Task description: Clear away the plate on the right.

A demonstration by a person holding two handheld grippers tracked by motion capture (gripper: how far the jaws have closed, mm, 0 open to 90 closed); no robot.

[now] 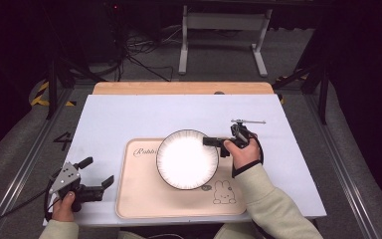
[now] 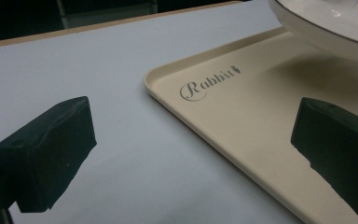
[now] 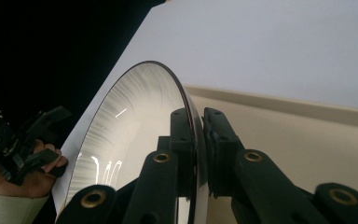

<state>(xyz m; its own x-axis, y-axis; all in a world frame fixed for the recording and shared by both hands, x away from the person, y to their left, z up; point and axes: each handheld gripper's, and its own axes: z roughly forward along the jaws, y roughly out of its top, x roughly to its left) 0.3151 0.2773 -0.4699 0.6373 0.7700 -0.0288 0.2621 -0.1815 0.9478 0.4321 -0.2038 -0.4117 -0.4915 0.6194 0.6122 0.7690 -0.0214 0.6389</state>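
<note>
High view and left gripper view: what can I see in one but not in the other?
The high view alone gives the right gripper shut on the plate's rim, the rabbit drawing on the tray, and the person's sleeves. The left gripper view alone gives a close look between the left gripper and its wide-open black jaws. Both share the white plate, the beige tray with its "Rabbit" lettering, and the pale table mat.
</note>
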